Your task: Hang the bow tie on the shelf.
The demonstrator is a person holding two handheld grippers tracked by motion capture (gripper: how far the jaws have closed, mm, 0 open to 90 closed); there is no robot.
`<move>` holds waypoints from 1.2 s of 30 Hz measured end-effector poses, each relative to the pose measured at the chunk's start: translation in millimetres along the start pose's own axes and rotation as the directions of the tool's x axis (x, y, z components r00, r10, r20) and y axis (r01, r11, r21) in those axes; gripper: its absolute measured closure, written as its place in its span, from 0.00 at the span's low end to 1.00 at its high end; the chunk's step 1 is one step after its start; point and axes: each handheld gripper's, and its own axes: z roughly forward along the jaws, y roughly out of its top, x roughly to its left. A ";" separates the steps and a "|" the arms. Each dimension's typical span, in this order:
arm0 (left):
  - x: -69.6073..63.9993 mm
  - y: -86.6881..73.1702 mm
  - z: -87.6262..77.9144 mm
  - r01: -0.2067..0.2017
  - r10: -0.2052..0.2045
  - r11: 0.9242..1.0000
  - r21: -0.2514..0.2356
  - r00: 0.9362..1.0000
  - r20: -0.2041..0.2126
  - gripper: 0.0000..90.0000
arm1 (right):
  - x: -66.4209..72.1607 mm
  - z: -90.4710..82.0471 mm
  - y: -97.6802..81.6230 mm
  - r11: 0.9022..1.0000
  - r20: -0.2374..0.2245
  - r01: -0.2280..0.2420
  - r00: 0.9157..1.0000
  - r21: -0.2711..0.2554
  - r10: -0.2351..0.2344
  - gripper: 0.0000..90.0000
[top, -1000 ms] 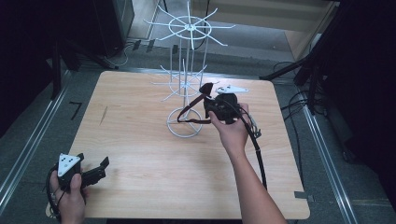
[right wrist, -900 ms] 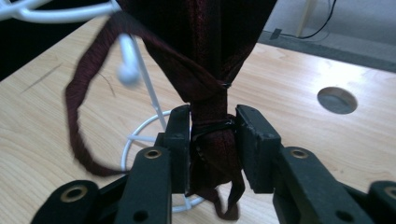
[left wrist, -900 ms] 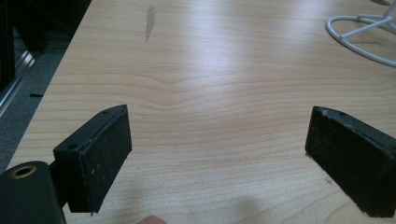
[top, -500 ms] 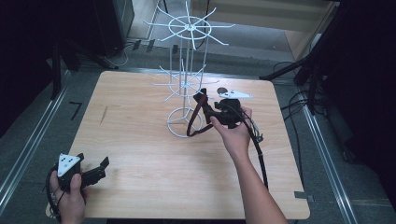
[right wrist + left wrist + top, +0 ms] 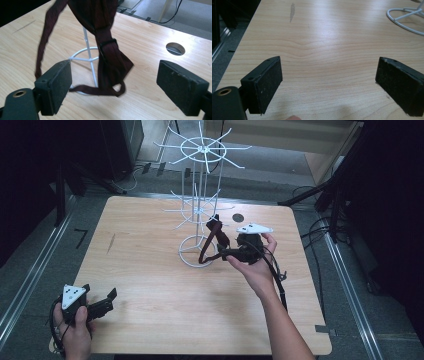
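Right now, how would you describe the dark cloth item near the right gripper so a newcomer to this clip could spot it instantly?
Start at the wooden table and find the white wire display rack standing at its far middle. Hanging from the rack's lower arms, just in front of the right gripper, is a dark maroon bow tie with its strap drooping in a loop to the base ring. It is the one soft, dark thing among white wire.

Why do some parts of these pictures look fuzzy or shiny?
Right gripper view: the dark red fabric strap hanging on the white wire rack is motion-smeared at its thin loop. Left gripper view: soft glare whitens the pale wooden table. High view: surroundings are dark.
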 end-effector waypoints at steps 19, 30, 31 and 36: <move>-1.2 -0.1 -0.1 -0.010 0.010 1.000 0.003 1.000 0.000 0.09 | -43.4 -35.4 -44.5 0.992 0.020 -0.112 0.993 -0.054 0.113 0.00; -1.5 -0.3 -0.4 -0.010 0.010 1.000 0.001 1.000 -0.001 0.09 | -66.6 -53.2 -77.3 0.985 0.064 -0.163 0.984 -0.056 0.167 0.00; -1.6 -0.3 -0.4 -0.010 0.010 1.000 0.002 1.000 -0.002 0.09 | -68.6 -54.9 -80.1 0.984 0.068 -0.169 0.983 -0.057 0.173 0.00; -1.6 -0.2 -0.4 -0.012 0.012 1.000 0.002 1.000 -0.003 0.09 | -77.4 -61.7 -94.2 0.980 0.081 -0.192 0.977 -0.057 0.196 0.00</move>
